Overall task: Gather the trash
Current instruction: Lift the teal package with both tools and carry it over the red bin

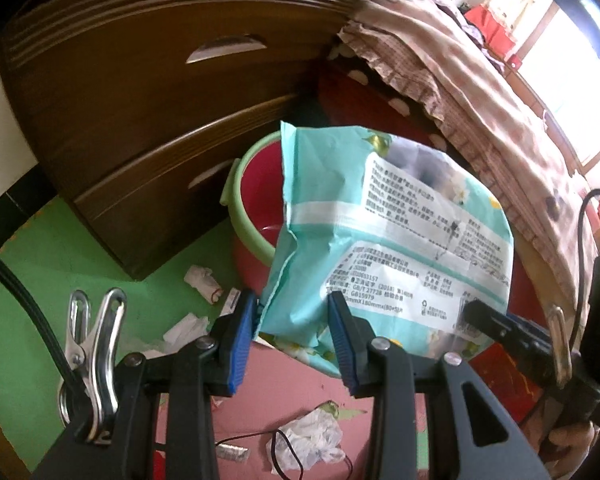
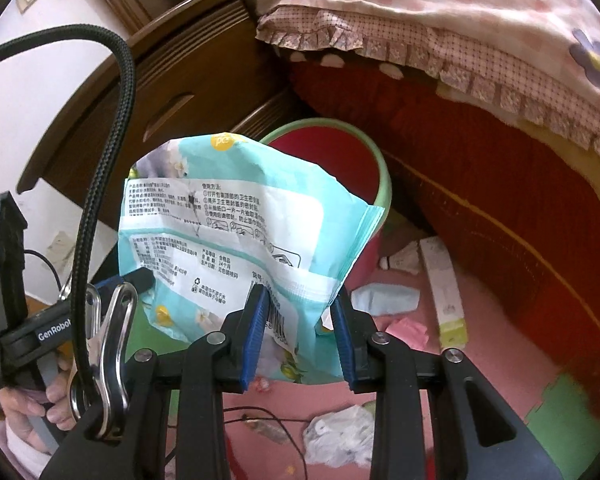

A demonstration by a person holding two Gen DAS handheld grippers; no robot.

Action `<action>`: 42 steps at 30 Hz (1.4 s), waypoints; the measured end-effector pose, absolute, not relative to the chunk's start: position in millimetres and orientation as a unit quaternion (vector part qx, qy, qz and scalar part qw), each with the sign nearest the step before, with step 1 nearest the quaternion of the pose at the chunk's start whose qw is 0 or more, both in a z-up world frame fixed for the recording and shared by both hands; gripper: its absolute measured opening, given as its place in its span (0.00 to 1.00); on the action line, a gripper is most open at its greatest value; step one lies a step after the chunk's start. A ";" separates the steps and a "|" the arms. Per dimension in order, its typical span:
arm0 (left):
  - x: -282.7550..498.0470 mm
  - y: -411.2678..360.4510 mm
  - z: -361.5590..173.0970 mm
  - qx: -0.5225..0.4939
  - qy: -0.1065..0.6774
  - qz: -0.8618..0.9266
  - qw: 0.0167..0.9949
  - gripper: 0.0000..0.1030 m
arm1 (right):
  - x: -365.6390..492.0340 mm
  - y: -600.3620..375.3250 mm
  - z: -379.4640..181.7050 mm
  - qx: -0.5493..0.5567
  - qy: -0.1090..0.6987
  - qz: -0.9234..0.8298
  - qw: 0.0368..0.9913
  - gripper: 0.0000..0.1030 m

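Note:
A crumpled teal wet-wipe packet (image 1: 384,240) with printed white panels hangs in the air just in front of a red bin with a pale green rim (image 1: 252,216). My left gripper (image 1: 296,312) has its jaws around the packet's lower left corner. My right gripper (image 2: 300,308) has its jaws around the packet's (image 2: 228,236) other lower corner, and it shows at the right of the left wrist view (image 1: 496,320). The bin (image 2: 340,152) stands on the floor between the dresser and the bed.
A brown wooden dresser (image 1: 140,80) stands left of the bin. A bed with a pink frilled cover (image 2: 440,32) is on the right. Scraps of paper (image 1: 202,280), a white plastic bag (image 2: 340,436), a long box (image 2: 444,288), tissues and a thin wire lie on the pink and green floor mat.

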State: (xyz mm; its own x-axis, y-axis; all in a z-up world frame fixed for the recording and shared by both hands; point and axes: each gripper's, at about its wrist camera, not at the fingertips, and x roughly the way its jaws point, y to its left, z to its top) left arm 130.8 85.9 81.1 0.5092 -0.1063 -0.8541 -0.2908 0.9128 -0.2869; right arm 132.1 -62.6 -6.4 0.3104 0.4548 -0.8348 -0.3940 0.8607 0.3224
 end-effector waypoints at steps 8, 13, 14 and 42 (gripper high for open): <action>155.0 81.1 72.6 -0.179 0.491 0.056 0.851 0.37 | 162.0 -69.8 -22.6 0.061 0.527 0.245 0.812 0.32; 161.0 85.6 62.9 -0.191 0.500 0.059 0.843 0.37 | 172.1 -66.1 -31.9 0.065 0.537 0.236 0.807 0.32; 161.5 86.6 61.6 -0.194 0.501 0.060 0.841 0.37 | 172.6 -64.7 -32.7 0.064 0.537 0.235 0.807 0.32; 221.1 85.7 20.2 -0.184 0.535 0.067 0.822 0.38 | 222.1 -50.5 -72.4 0.084 0.568 0.177 0.799 0.33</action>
